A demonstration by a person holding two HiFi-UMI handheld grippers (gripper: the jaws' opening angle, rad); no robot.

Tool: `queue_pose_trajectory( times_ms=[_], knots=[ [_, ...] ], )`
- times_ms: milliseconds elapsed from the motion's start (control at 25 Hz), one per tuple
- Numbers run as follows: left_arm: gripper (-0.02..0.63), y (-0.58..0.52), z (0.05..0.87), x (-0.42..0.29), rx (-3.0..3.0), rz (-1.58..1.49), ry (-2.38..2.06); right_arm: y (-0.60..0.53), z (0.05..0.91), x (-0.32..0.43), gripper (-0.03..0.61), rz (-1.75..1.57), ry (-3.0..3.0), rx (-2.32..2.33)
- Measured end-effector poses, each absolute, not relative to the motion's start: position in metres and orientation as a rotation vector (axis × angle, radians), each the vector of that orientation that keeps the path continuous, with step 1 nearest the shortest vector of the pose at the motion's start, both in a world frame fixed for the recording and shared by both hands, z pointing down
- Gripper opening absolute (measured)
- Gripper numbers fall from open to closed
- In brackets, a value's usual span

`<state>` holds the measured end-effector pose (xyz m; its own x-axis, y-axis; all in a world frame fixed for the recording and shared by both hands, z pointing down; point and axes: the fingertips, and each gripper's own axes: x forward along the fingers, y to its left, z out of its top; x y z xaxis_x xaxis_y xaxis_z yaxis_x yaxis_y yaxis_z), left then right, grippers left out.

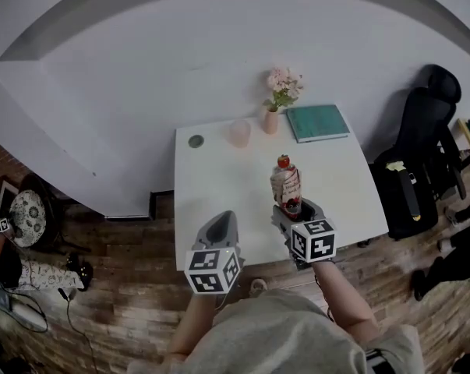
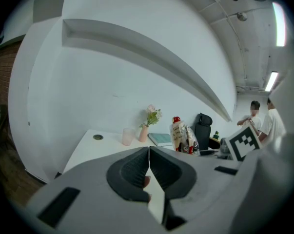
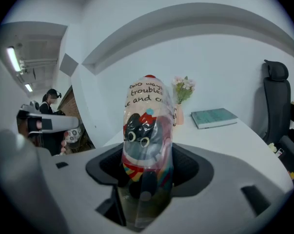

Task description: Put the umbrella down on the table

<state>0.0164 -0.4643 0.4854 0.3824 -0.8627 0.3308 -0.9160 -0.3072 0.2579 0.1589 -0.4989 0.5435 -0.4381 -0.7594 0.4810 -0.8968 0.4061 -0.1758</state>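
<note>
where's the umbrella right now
Head view: the umbrella is held upright in the right gripper over the table, right of centre, in front of the vase.

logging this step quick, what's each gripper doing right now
Left gripper: shut, nothing in it.
Right gripper: shut on the umbrella, held upright.

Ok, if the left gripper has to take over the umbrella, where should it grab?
Probably the upper body of the umbrella, just below its red cap, coming from the left. It stands upright with its lower end clamped in the right gripper, so only the top is free. The left gripper is shut; open it first.
</note>
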Motion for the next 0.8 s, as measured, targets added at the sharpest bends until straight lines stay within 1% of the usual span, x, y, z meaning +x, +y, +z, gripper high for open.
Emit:
queue_pose_trajectory(
  times_ms=[800],
  knots=[
    [0.008,-0.486,0.506,0.012,2.176,0.207,-1.57,-0.551,0.65,0.147,0.27,0.705,-2.073,1.206]
  ],
)
